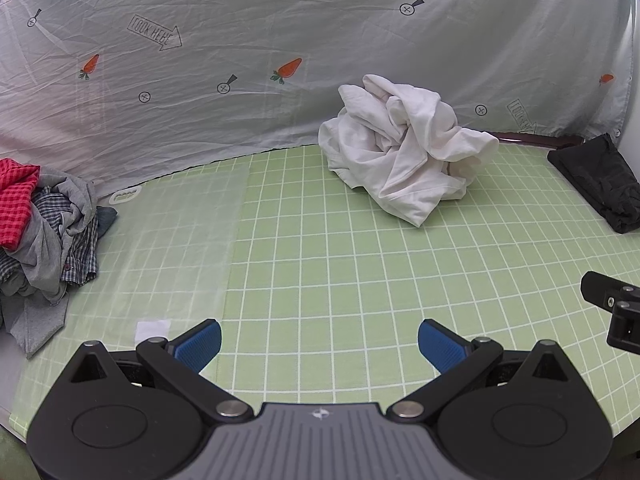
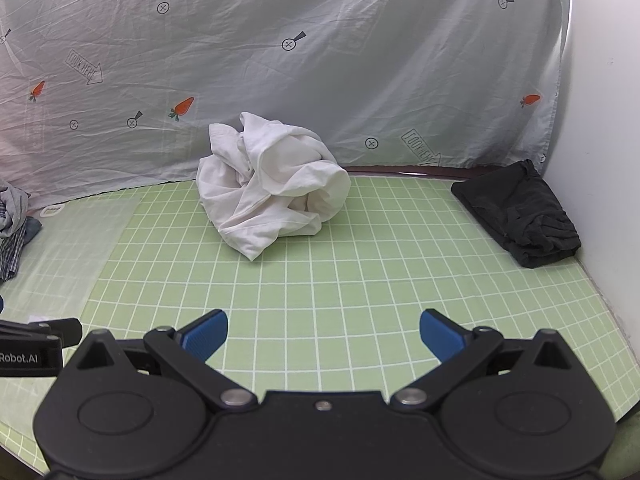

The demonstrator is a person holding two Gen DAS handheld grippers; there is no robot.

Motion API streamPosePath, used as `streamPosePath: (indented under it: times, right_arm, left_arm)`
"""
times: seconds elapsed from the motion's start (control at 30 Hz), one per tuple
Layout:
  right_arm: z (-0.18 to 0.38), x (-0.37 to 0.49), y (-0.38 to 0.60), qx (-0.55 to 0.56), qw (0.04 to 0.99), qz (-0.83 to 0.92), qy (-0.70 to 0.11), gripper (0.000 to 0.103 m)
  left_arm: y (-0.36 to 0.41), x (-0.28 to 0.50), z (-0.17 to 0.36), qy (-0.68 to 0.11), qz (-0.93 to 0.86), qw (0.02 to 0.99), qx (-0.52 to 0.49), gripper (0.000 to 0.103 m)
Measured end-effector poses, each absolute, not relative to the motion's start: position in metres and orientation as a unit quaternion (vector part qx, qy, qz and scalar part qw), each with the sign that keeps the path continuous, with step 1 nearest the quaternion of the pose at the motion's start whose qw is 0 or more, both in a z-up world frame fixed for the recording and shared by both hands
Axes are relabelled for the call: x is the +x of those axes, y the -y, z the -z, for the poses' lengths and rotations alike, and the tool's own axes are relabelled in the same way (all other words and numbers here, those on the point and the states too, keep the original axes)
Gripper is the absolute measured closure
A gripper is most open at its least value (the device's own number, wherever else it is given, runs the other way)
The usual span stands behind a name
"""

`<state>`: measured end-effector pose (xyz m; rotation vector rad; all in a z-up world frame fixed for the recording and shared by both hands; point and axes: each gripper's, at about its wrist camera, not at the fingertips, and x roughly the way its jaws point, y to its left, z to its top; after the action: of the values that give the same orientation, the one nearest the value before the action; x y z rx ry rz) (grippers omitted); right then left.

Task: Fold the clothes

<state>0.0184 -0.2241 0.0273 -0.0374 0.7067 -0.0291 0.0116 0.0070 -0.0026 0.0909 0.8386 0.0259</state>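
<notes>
1. Left wrist view: the left gripper [image 1: 319, 345] hangs low over the green checked mat [image 1: 320, 272] with its blue fingers [image 1: 199, 343] spread wide and nothing between them. The crumpled white garment [image 1: 404, 148] lies far ahead, against the printed backdrop sheet [image 1: 240, 60], and to the right of this gripper's centre line. It is well apart from the fingertips, with bare mat between. A heap of unfolded clothes [image 1: 44, 220] sits at the left edge, and a folded black garment [image 1: 600, 182] sits at the far right. Part of the right gripper [image 1: 612, 312] shows at the right margin.

2. Right wrist view: the right gripper [image 2: 323, 334] is likewise fully open and empty. From here the white garment [image 2: 272, 188] lies ahead and a little left of centre (so it sits roughly between the two tools). The bundle has no clear long axis; one loose corner trails toward the grippers at its near edge. The black garment [image 2: 516, 212] rests by the right wall.

3. Judgement: neither gripper is plainly nearer, so both probably need to travel forward and inward to draw the garment onto open mat.
</notes>
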Motion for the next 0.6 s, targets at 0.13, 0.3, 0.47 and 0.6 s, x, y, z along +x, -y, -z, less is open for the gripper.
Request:
streamPosePath:
  times: [0.13,0.3,0.47,0.6]
  right_arm:
    - [-0.026,0.022,0.224,-0.017,0.937,0.014,-0.347,0.000]
    - [-0.024,0.026,0.222,-0.020,0.936,0.008,-0.351,0.000]
    - [-0.021,0.036,0.223,-0.022,0.935,0.004,-0.353,0.000]
    - [-0.019,0.047,0.226,-0.018,0.935,0.006,-0.355,0.000]
  left_arm:
    - [-0.008,0.013,0.003,-0.409,-0.016,0.911,0.044,0.000]
    - [-0.009,0.018,0.006,-0.414,-0.027,0.909,0.044,0.000]
    - [-0.008,0.028,0.008,-0.419,-0.030,0.906,0.043,0.000]
    - [-0.006,0.039,0.010,-0.420,-0.030,0.906,0.044,0.000]
